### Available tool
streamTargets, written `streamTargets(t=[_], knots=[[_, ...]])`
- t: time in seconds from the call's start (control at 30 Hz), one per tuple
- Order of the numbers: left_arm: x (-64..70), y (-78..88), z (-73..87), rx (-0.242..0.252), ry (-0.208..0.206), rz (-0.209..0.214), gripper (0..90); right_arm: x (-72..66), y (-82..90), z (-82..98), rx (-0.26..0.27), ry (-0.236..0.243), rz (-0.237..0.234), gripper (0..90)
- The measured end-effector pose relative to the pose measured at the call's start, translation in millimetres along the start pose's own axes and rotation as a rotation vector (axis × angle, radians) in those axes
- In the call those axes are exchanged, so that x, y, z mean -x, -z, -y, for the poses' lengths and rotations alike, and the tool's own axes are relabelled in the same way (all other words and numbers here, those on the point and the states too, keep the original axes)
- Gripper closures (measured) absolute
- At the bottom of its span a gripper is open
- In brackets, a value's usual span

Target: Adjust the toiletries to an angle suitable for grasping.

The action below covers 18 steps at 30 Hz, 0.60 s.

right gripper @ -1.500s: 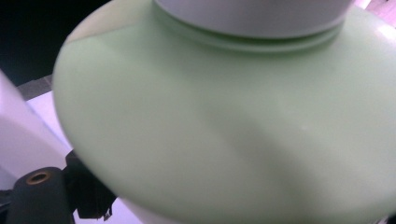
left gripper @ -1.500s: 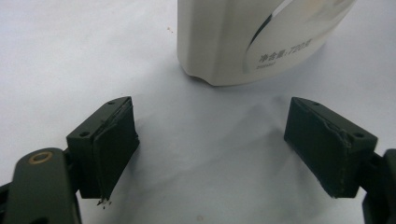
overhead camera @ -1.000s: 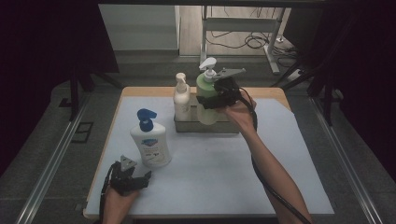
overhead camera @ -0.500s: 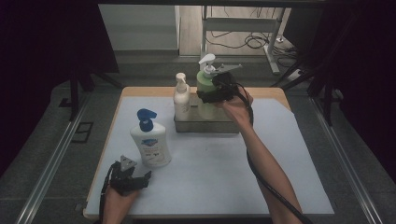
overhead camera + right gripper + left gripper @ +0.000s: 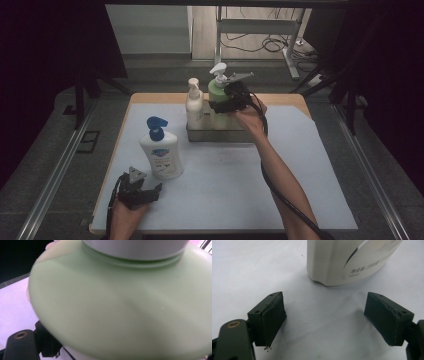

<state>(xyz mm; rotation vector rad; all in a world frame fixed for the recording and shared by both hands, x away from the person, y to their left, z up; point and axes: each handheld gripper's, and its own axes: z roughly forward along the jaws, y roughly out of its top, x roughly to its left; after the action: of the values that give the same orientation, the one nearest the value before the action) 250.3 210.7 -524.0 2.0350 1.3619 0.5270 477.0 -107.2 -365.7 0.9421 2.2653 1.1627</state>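
Two bottles sit in the metal tray (image 5: 220,134); my right gripper (image 5: 225,102) clasps the green bottle (image 5: 216,91) there, so I'd lower it straight, upright, while my left gripper (image 5: 142,192) idles spread nearer me.

The high view looks down the bench (image 5: 310,165); each gripper view sits close against one bottle it shares.

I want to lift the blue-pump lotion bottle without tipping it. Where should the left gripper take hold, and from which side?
Probably the flat white body of the blue-pump bottle, below the pump. It stands upright just beyond the open left gripper, so come in level from the near side, jaws spanning the narrower depth; the tapering neck and pump head give less to hold.
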Motion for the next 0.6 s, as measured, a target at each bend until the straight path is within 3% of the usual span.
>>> streamTargets(t=[0.6], knots=[[0.0,0.0,0.0,0.000,0.000,0.000,16.6,1.4,-11.0,10.6,-0.059,-0.001,-0.042,12.4]])
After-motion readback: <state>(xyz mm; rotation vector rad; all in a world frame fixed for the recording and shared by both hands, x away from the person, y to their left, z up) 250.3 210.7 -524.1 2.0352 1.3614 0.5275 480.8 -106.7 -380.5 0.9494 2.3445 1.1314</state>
